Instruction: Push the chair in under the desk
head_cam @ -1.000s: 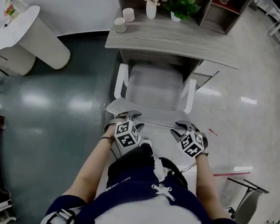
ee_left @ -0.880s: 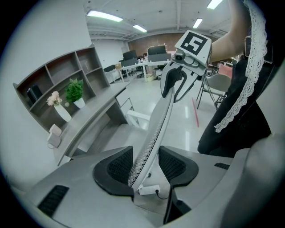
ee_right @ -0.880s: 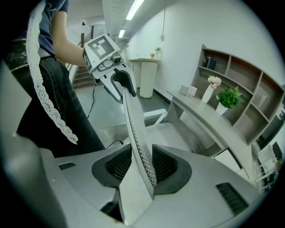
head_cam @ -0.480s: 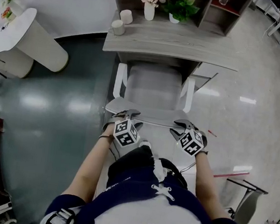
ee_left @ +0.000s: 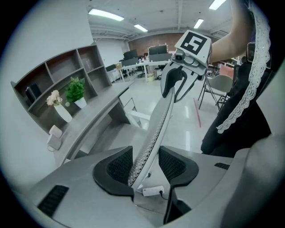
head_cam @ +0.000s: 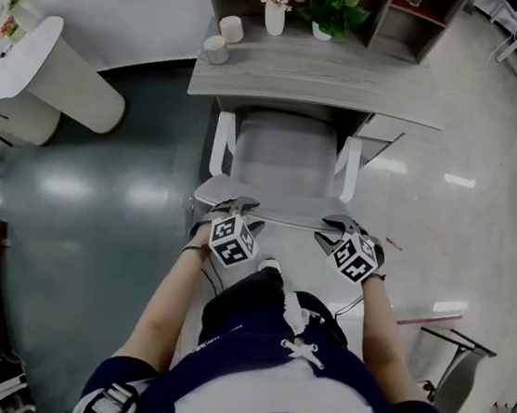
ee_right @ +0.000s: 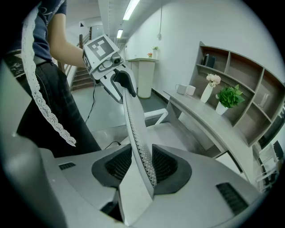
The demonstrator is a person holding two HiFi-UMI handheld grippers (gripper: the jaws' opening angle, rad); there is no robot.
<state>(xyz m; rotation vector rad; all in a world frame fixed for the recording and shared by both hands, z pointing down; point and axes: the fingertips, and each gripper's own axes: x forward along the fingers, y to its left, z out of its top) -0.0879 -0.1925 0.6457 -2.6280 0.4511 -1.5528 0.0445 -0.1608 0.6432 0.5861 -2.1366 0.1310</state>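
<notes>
Vs a sec ago, the desk (head_cam: 321,80) sits closer to the chair (head_cam: 286,158). More of the seat has gone in under the desk's near edge, so only the seat's near part shows now. Both grippers have gone farther w/ the backrest (head_cam: 272,214), and their grip looks unchanged.

Chair: pale grey seat, a white armrest (head_cam: 220,145) on each side, and a thin mesh backrest w/ a pale rim, seen edge-on from above. It stands square to the desk, seat partly under the top, backrest on the near side by the person.

A white round table (head_cam: 34,56) stands well apart at the far left.

L gripper (head_cam: 236,210) is clamped on the backrest's top edge near its left end. In the left gripper view the mesh edge runs up btwn the two dark pads (ee_left: 116,167), which press on it. R gripper (head_cam: 342,228) is clamped on the same edge near the right end, pads (ee_right: 165,165) on either face of the mesh.

Small stuff at the far side of the desk:
- a vase of pink flowers (head_cam: 275,14)
- a green pot plant (head_cam: 336,12)
- two pale cups (head_cam: 231,27) toward the left end
</notes>
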